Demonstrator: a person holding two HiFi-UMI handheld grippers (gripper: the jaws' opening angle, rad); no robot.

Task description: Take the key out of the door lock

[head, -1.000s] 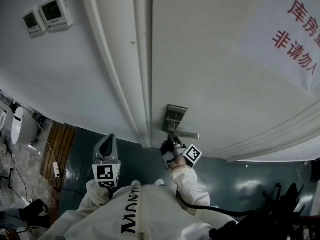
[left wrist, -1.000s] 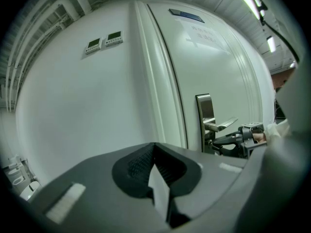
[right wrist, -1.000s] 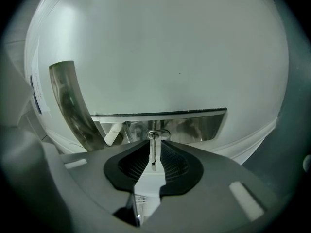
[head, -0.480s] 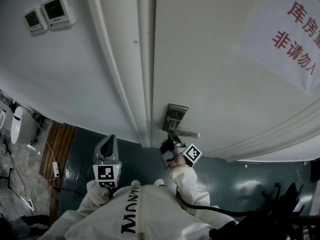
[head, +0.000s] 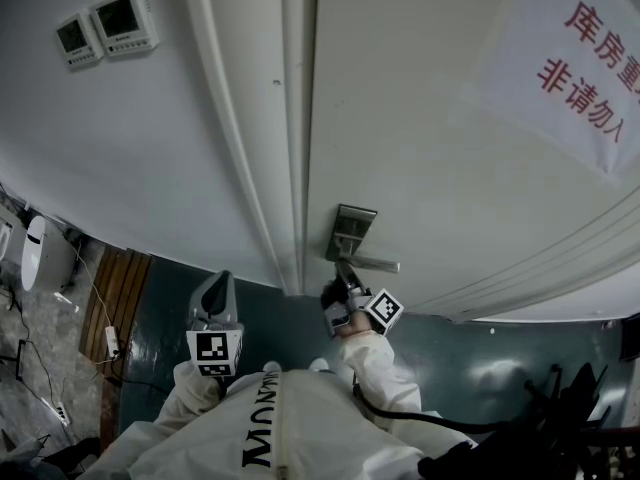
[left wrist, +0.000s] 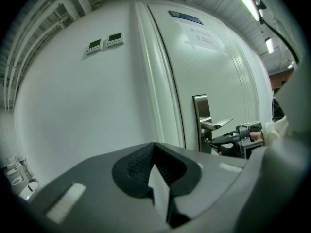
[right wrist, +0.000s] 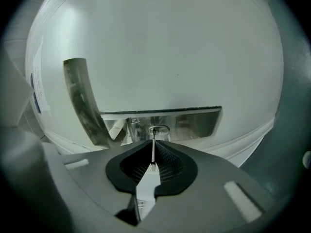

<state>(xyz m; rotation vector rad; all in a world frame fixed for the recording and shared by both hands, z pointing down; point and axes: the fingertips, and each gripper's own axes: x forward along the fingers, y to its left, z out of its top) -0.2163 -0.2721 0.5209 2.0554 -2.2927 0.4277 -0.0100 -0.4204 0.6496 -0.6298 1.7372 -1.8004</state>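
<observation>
A thin metal key (right wrist: 153,149) sticks out of the keyhole (right wrist: 158,129) in the steel lock plate (right wrist: 189,120) of a white door. My right gripper (right wrist: 153,155) is shut on the key's flat head, one pad on each side. In the head view the right gripper (head: 343,288) sits just below the lever handle (head: 375,263) and lock plate (head: 352,230); there the key is hidden. My left gripper (head: 213,318) hangs to the left, away from the door, and its jaws (left wrist: 156,168) are shut with nothing in them.
The lever handle (right wrist: 82,101) curves close above the right jaws. The door frame (head: 290,118) runs left of the lock. Two wall control panels (head: 105,23) hang far left. A paper sign with red characters (head: 585,68) is on the door. Cables lie on the floor (head: 110,338).
Both grippers hold their places, the right one staying at the lock. Only the head view has drifted a little.
</observation>
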